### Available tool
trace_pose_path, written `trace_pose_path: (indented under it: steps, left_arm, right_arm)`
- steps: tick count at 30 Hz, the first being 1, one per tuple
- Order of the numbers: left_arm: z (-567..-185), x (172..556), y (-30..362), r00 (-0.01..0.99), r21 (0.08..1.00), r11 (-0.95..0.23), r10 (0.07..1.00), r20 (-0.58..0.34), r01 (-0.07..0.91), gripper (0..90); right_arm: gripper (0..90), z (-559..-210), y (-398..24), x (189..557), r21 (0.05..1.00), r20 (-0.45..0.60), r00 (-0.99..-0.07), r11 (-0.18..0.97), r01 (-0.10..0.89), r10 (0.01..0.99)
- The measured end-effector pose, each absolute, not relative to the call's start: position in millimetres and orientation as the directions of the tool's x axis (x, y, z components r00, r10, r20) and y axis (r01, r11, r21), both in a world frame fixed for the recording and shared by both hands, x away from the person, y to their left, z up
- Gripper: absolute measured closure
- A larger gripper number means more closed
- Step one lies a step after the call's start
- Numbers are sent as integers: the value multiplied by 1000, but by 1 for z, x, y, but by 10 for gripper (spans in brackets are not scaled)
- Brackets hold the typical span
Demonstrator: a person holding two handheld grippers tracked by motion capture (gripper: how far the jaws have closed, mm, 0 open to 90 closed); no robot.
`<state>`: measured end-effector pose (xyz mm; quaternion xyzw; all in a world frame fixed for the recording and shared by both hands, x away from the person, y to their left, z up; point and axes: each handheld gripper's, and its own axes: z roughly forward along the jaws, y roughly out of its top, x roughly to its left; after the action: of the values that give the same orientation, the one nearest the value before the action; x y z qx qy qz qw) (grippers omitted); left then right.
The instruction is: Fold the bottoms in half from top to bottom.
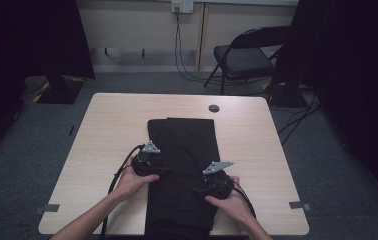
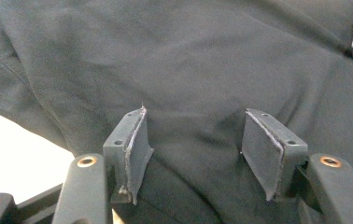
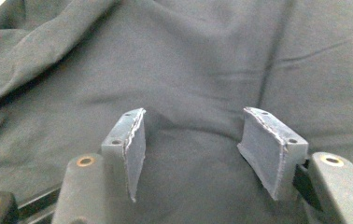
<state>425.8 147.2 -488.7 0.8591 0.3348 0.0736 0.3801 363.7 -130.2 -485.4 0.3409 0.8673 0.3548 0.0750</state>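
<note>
Lying flat along the middle of the pale wood-grain table is a long black garment of smooth woven cloth, folded into a narrow strip that runs from near the small round dark grommet in the tabletop down to the table's near edge and over it. Its surface is matte, with soft creases and a raised fold along one side, seen close in both gripper views.

On the garment's left edge sits the left gripper, held in the person's left hand; its two black jaws stand wide apart, their flat grey pads worn and ragged at the rims, with nothing caught between them, the tips pressed at or just above the cloth. A sliver of bare table shows beside the garment in the left gripper view.

On the garment's right edge, nearer the table's near edge, sits the right gripper, held in the right hand; its jaws are likewise spread wide and hold nothing, with cloth beneath them.

Beyond the table's far edge stands a black folding chair on grey carpet
</note>
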Motion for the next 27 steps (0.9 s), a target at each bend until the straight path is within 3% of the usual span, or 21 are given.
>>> trace_pose_path:
  steps: [8,15,17,21,27]
  left_arm:
    - [-487,397,140,822,685,-551,555,-124,476,389]
    - [-481,378,144,851,645,-594,494,-180,481,471]
    - [-473,376,149,848,684,-559,502,-170,468,486]
    - [-454,400,168,791,731,-457,583,-184,506,474]
    - [-451,450,190,674,755,-325,710,-202,569,459]
  right_arm:
    - [395,-483,-139,333,651,125,-759,524,549,639]
    - [396,-480,-144,304,624,202,-763,520,584,614]
    - [408,-477,-143,300,631,204,-773,523,573,601]
    - [402,-455,-154,326,711,193,-746,433,554,638]
    - [348,-439,-168,404,744,127,-650,362,562,749]
